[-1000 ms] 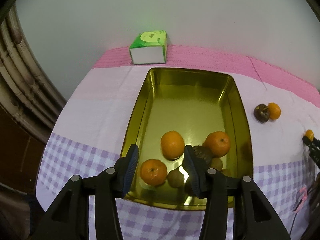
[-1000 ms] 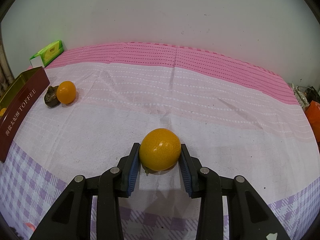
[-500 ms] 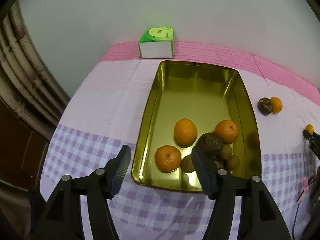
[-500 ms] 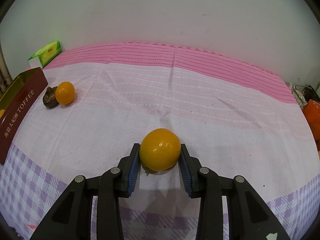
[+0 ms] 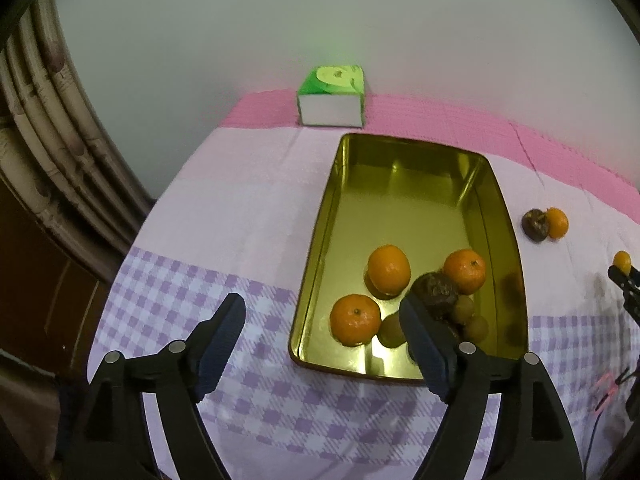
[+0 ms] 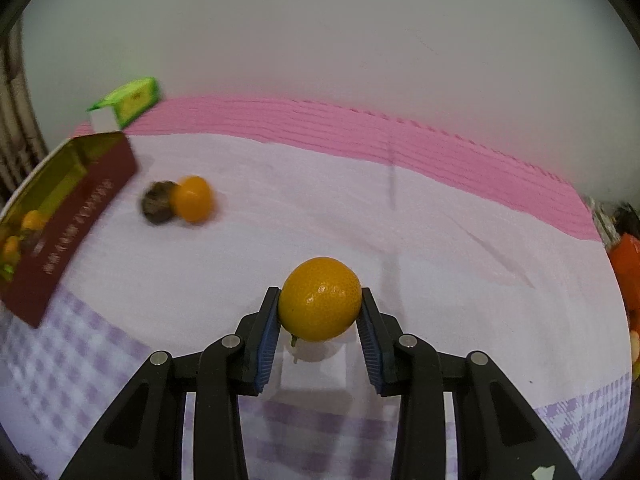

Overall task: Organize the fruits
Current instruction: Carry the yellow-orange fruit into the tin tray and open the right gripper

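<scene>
A gold tin tray [image 5: 400, 184] holds three oranges [image 5: 389, 269], a dark brown fruit [image 5: 435, 290] and small green-brown fruits at its near end. My left gripper [image 5: 322, 338] is open and empty, above the tray's near left corner. My right gripper [image 6: 319, 320] is shut on an orange [image 6: 320, 298], lifted off the cloth. It also shows at the right edge of the left wrist view [image 5: 622, 261]. Another orange [image 6: 193, 199] and a dark fruit [image 6: 157, 203] lie together on the cloth right of the tray [image 6: 80, 216].
A green and white tissue box [image 5: 332, 98] stands behind the tray against the wall. Curved pipes [image 5: 52, 128] and the table edge lie to the left. Orange packaging [image 6: 628, 272] sits at the far right of the table.
My left gripper opened wide and drew back and left from the tray, leaving the dark fruit in it. My right gripper lifted the orange and swung toward the tray.
</scene>
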A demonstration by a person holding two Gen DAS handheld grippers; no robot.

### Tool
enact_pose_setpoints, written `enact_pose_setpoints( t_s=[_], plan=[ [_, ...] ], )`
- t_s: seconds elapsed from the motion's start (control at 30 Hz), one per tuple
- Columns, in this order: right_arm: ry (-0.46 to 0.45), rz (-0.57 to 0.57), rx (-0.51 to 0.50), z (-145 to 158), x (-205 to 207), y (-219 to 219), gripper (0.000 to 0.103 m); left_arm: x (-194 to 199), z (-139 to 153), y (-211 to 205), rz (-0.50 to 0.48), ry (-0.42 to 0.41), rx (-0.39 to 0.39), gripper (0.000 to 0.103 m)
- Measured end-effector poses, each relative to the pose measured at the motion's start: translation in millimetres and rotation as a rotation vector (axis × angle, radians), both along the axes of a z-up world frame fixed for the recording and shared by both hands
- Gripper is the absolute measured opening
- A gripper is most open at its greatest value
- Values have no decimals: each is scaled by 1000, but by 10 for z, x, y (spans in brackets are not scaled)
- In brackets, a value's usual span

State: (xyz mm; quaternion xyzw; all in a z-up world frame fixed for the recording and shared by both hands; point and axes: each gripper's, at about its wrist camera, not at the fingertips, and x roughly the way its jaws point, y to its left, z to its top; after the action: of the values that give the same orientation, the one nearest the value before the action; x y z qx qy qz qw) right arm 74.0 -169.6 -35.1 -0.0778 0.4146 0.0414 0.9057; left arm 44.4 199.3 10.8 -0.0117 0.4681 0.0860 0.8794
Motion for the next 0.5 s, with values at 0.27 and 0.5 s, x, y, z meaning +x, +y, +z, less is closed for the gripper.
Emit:
enact_pose_setpoints(
  t_s=[0.27,0.5],
  plan=[
    [-18,184,70,279,-43,779,34,-80,128,171,64,-42,2,84],
    [-6,353,126,426,-148,1540,34,-156,185,388,146,-56,-10,84]
  ],
)
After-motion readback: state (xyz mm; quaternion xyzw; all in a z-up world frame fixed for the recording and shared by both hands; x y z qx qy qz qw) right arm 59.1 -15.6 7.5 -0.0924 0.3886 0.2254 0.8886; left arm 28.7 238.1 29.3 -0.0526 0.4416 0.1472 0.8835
